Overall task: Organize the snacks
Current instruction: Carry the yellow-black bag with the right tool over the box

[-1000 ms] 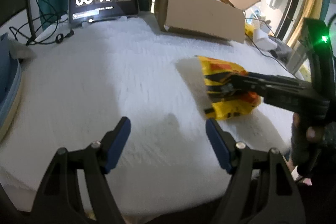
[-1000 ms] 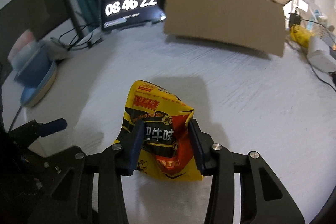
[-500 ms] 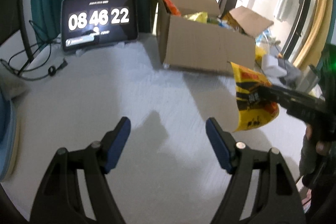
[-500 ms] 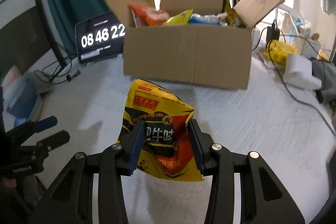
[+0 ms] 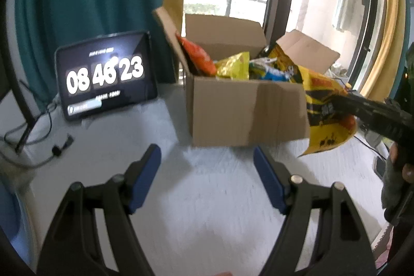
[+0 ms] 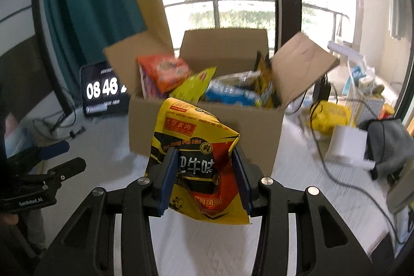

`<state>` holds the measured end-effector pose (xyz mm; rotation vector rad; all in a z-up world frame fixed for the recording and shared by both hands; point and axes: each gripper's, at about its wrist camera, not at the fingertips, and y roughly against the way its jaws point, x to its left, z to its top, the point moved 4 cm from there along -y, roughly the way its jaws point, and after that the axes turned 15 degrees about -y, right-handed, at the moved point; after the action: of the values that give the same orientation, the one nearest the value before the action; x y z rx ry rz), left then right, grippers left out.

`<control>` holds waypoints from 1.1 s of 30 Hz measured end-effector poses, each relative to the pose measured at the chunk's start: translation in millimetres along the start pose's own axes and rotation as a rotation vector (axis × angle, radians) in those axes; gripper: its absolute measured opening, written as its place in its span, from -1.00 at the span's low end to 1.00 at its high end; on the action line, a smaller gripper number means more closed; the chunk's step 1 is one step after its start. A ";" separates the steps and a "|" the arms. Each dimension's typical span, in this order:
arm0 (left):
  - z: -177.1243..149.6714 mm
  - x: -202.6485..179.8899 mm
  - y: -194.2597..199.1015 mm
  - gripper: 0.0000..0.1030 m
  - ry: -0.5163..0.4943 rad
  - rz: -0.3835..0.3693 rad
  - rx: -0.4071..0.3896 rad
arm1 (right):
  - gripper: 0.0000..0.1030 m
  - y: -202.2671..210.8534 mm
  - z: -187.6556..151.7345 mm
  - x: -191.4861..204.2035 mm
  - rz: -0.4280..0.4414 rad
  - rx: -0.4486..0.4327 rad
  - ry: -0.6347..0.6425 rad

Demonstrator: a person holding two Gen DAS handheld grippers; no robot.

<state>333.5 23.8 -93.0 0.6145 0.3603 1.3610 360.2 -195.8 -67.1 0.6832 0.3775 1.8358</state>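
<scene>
Glossy crinkled foil snack bag (image 6: 196, 146), matt brown cardboard box (image 5: 245, 113), rough white cloth-covered table (image 5: 207, 211), matt black plastic fingers (image 5: 145, 172)

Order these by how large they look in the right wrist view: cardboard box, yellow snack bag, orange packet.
1. cardboard box
2. yellow snack bag, though nearness to the camera enlarges it
3. orange packet

White table (image 5: 212, 198), box and clutter

We see a cardboard box (image 5: 243, 113) standing on its white top, a clock tablet (image 5: 103, 74) propped to the box's left with cables (image 5: 38, 131) beside it, and a white block (image 6: 346, 144), grey cloth (image 6: 388, 144) and yellow bag (image 6: 328, 115) to the box's right.
</scene>
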 end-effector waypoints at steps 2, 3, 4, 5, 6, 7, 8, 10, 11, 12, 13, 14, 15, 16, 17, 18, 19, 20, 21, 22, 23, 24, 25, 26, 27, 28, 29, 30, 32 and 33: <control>12.5 2.6 -2.3 0.46 -0.008 0.014 -0.016 | -0.13 -0.3 10.8 0.3 0.001 -0.017 0.000; 18.0 3.8 -3.3 0.46 -0.011 0.016 -0.025 | -0.13 -0.8 18.0 0.7 0.000 -0.028 0.002; 23.9 4.7 -4.9 0.46 -0.015 0.016 -0.034 | -0.13 -1.3 23.0 1.7 -0.001 -0.035 0.004; 27.8 5.4 -6.8 0.46 -0.019 0.016 -0.038 | -0.13 -1.7 29.1 2.9 -0.001 -0.044 0.009; 32.5 6.6 -9.1 0.46 -0.021 0.016 -0.043 | -0.13 -2.3 36.8 4.7 -0.001 -0.055 0.019; 38.2 8.3 -11.8 0.46 -0.020 0.019 -0.046 | -0.13 -3.2 41.0 5.5 0.000 -0.058 0.023; 44.0 9.4 -13.6 0.46 -0.018 0.021 -0.051 | -0.13 -4.3 47.2 6.2 0.000 -0.065 0.027; 55.7 11.1 -15.4 0.46 -0.027 0.028 -0.077 | -0.13 -7.4 61.3 8.9 -0.002 -0.082 0.038; 62.1 11.9 -16.4 0.46 -0.036 0.038 -0.089 | -0.13 -9.1 67.6 9.6 -0.001 -0.088 0.039; 67.3 12.4 -17.2 0.46 -0.042 0.045 -0.097 | -0.13 -11.3 75.4 10.0 0.001 -0.095 0.040; 72.8 13.5 -18.9 0.46 -0.047 0.050 -0.105 | -0.13 -14.3 84.8 10.4 -0.001 -0.104 0.041; 78.6 15.2 -21.2 0.46 -0.049 0.054 -0.110 | -0.12 -16.8 92.7 10.6 -0.003 -0.113 0.042; 83.7 16.5 -22.9 0.46 -0.048 0.060 -0.114 | -0.12 -19.4 100.1 10.6 -0.003 -0.120 0.044; 89.2 18.6 -25.0 0.46 -0.047 0.063 -0.122 | -0.12 -23.0 107.0 11.3 -0.006 -0.125 0.047; 93.5 19.8 -26.2 0.46 -0.062 0.075 -0.134 | -0.12 -27.0 114.4 11.0 -0.010 -0.130 0.048; 98.6 21.4 -28.5 0.46 -0.059 0.078 -0.142 | -0.12 -30.6 120.6 9.6 -0.014 -0.133 0.048; 103.4 22.9 -31.4 0.46 -0.054 0.082 -0.146 | -0.12 -35.0 126.4 8.6 -0.017 -0.134 0.048; 108.1 24.5 -34.5 0.46 -0.049 0.085 -0.152 | -0.12 -40.0 132.2 7.9 -0.017 -0.133 0.046; 111.8 27.0 -37.6 0.46 -0.045 0.089 -0.157 | -0.12 -46.4 139.0 6.0 -0.018 -0.131 0.037; 116.7 29.7 -41.6 0.46 -0.038 0.091 -0.160 | -0.12 -53.0 145.0 4.2 -0.022 -0.129 0.030; 121.6 31.8 -46.0 0.46 -0.034 0.089 -0.160 | -0.12 -57.9 149.0 3.0 -0.021 -0.126 0.022; 125.2 33.5 -50.3 0.46 -0.032 0.086 -0.159 | -0.12 -63.6 154.0 1.5 -0.021 -0.124 0.013; 129.6 35.2 -55.9 0.46 -0.029 0.083 -0.154 | -0.12 -69.4 156.9 0.6 -0.024 -0.123 0.010; 133.8 35.9 -61.2 0.46 -0.031 0.081 -0.147 | -0.12 -75.9 160.8 -0.2 -0.028 -0.120 0.006; 136.4 34.6 -64.6 0.46 -0.034 0.079 -0.144 | -0.12 -84.0 165.0 -1.0 -0.029 -0.113 0.000; 140.1 34.1 -70.1 0.46 -0.041 0.085 -0.139 | -0.12 -90.7 166.9 -0.8 -0.026 -0.101 -0.001; 142.7 33.3 -74.8 0.46 -0.047 0.098 -0.132 | -0.12 -99.6 169.3 0.9 -0.022 -0.080 -0.001; 144.3 32.2 -78.4 0.46 -0.050 0.102 -0.126 | -0.12 -109.1 171.8 1.5 -0.020 -0.065 -0.009; 147.0 30.2 -86.4 0.46 -0.046 0.087 -0.112 | -0.11 -131.0 174.8 3.2 -0.020 -0.027 -0.019; 147.7 29.3 -89.7 0.46 -0.050 0.085 -0.108 | -0.11 -139.0 175.4 3.7 -0.021 -0.013 -0.023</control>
<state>495.5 15.2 -26.6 0.5784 0.2210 1.4345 571.4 -153.8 -6.1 0.6886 0.3556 1.8080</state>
